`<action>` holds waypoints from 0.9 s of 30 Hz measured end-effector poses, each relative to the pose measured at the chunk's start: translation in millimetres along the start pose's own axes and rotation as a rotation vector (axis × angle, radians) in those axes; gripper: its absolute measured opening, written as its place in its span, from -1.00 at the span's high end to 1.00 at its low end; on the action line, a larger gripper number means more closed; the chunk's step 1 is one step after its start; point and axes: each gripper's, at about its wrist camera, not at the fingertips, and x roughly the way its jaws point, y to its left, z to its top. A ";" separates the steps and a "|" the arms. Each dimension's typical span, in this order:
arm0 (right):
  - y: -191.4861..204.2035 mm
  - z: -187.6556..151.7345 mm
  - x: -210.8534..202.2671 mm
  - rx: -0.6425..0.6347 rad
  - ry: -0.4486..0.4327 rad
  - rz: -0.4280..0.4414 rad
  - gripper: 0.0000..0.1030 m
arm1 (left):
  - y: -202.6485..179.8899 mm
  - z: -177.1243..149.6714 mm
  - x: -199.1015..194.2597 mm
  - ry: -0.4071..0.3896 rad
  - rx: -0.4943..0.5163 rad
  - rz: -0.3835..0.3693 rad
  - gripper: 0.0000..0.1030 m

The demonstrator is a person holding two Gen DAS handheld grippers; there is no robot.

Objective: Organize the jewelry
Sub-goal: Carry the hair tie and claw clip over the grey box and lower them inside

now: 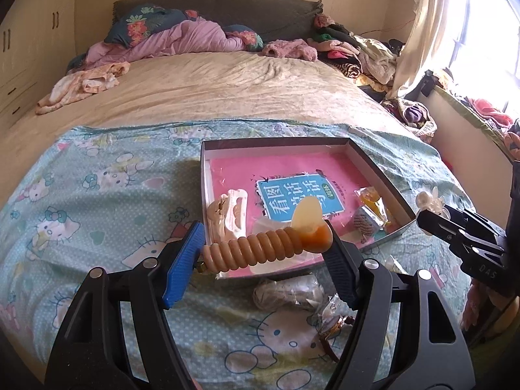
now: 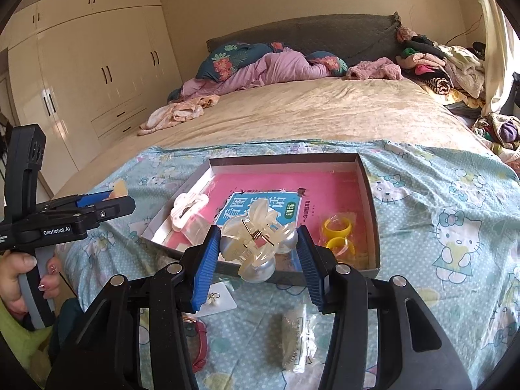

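Box (image 1: 373,162) lies just ahead of both grippers on the cartoon-print sheet (image 1: 97,178), a pink booklet (image 1: 292,175) lining its floor.

Left gripper (image 1: 263,247): jaws pinching a ribbed orange hair clip (image 1: 260,247). Long axis of the clip runs crosswise between the pads, one end on each pad, the yellowish heart end toward the right pad. It hangs over the box's near left corner, so the drop looks like a short move forward and down.

Right gripper (image 2: 256,247): jaws closed on a pale translucent claw clip (image 2: 256,240), its spring facing the camera and prongs fanned upward. It sits above the box's near wall, roughly mid-width. Neither arm is clearly nearer; the left looks slightly further over the tray.

Count, inside box: one white claw clip (image 2: 188,208) at the left wall, one packet with two yellow rings (image 2: 338,234) at the right side; the left view shows a second small packet (image 1: 364,221) beside it.

Count, still on the sheet before the box: one white card with earrings (image 2: 217,299), one red strap (image 2: 200,341), one clear bag with a comb-like piece (image 2: 294,338). Contents of that bag too blurred to tell.

Judgement: two items in hand, three left outside.
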 end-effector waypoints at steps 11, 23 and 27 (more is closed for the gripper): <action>-32.5 7.0 4.4 0.042 -0.021 -0.074 0.10 | -19.7 10.5 26.3 0.022 0.033 -0.022 -0.23; -59.7 7.9 15.5 0.074 -0.012 -0.124 0.10 | -37.4 16.2 63.4 0.072 0.063 -0.032 -0.23; -64.3 6.7 22.1 0.079 0.001 -0.129 0.10 | -42.8 16.7 76.8 0.093 0.078 -0.031 -0.23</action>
